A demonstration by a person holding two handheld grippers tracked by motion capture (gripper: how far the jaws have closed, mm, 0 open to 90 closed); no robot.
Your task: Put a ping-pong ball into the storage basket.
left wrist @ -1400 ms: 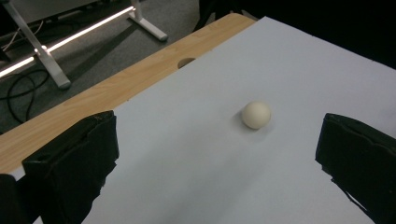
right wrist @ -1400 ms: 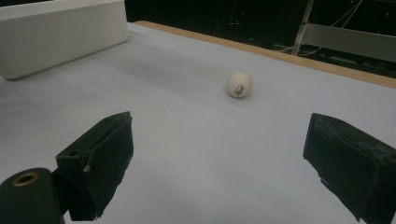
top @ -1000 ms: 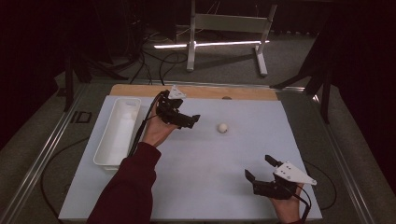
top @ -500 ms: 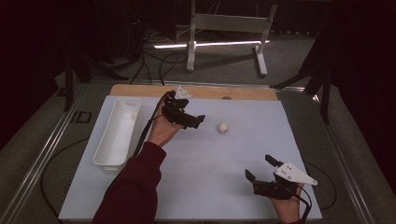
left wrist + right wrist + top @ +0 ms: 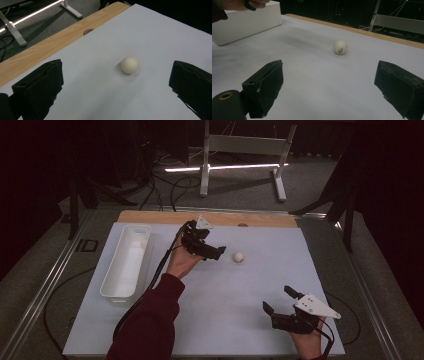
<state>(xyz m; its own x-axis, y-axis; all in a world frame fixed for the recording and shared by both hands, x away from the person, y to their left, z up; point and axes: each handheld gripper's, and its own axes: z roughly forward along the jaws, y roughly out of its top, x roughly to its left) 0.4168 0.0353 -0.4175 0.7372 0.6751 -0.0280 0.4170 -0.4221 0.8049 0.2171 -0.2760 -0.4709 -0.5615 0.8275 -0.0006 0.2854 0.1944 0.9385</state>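
Observation:
A small white ball [image 5: 238,256] lies on the pale sheet [image 5: 215,305], a little right of the middle at the back. My left gripper [image 5: 214,254] hovers just left of it, jaws open and pointed at it. In the left gripper view the ball [image 5: 129,65] sits ahead between the two spread jaws, untouched. My right gripper [image 5: 278,300] rests open near the front right corner, holding nothing. In the right gripper view the ball [image 5: 340,47] shows a small dark mark and lies well ahead of the jaws.
A long white tray [image 5: 127,262] lies along the sheet's left side, also seen as a white tray [image 5: 244,22] in the right gripper view. A wooden strip [image 5: 220,218] with a hole runs along the back. Cables trail off the table's left and right.
My left gripper has moved right and slightly forward, closing in on the ball. The right gripper and the ball have stayed put.

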